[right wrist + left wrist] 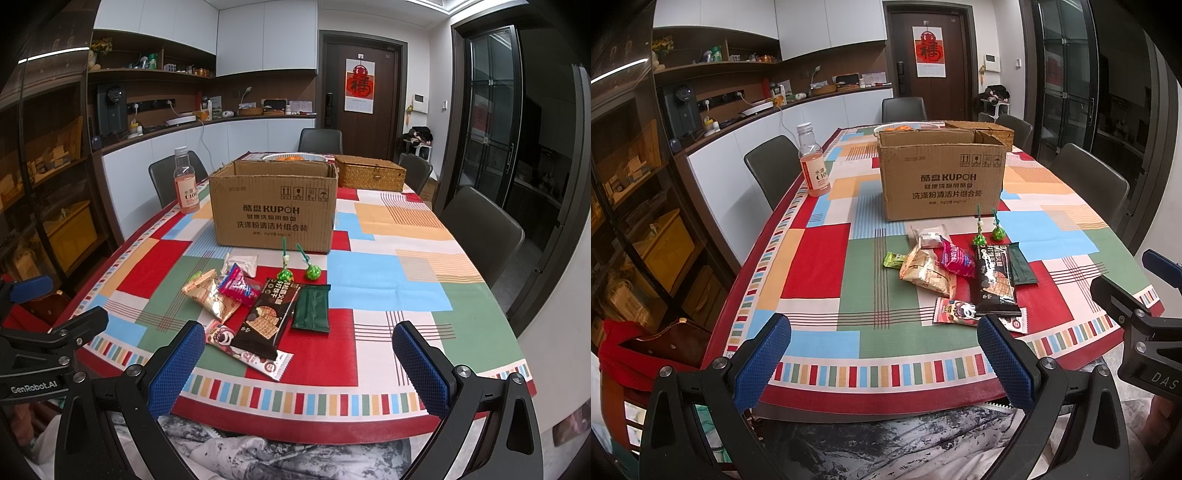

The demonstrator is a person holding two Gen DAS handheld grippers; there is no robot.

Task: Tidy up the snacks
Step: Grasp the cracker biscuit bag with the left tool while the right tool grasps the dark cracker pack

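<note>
- Snacks (pixel 255 314) lie heaped near the counter's (pixel 388 266) front edge, before a cardboard box (pixel 273 210).
- Left tongs (pixel 882 363) and right tongs (pixel 299 365) both spread, empty.

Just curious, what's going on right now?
Both claws open, empty: left claw, right claw. Snacks loose before open cardboard box. Nothing in the way.

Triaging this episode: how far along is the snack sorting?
Nothing looks done. The snack packets and two green lollipops lie loose on the tablecloth before the open cardboard box. Left tool and right tool are open, holding nothing. Every snack is left.
</note>
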